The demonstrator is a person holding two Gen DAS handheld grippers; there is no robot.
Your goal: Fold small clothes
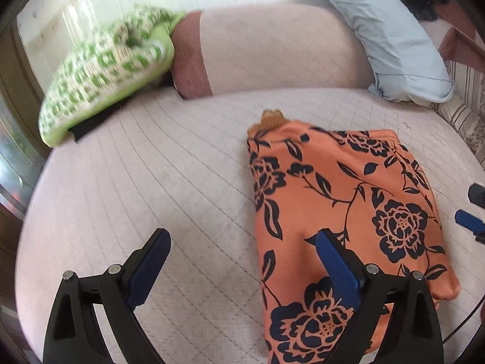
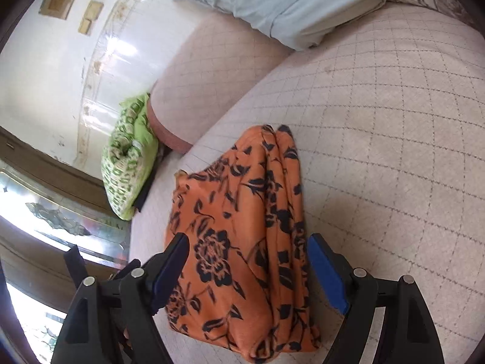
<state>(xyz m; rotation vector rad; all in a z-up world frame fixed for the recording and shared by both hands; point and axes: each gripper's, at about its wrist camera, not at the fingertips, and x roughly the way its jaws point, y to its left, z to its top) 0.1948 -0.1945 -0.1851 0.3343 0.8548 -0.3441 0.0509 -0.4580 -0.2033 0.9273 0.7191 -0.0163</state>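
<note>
An orange garment with a dark flower print (image 1: 342, 200) lies folded in a rough oblong on the pale quilted seat (image 1: 151, 182). A tan scrap (image 1: 271, 118) sticks out at its far end. My left gripper (image 1: 242, 239) is open above the garment's near left edge; its right finger (image 1: 333, 261) overlaps the cloth without gripping it. My right gripper (image 2: 247, 245) is open too, its fingers spread either side of the garment (image 2: 242, 212), pads off the cloth. The right gripper's blue fingertips (image 1: 469, 221) also show at the right edge of the left wrist view.
A green-and-white patterned cushion (image 1: 106, 75) leans at the seat's far left, against the padded backrest (image 1: 272, 48). A light blue pillow (image 1: 394, 39) lies at the far right, with striped fabric (image 1: 460, 112) beside it. Bare quilted seat (image 2: 394, 151) stretches right of the garment.
</note>
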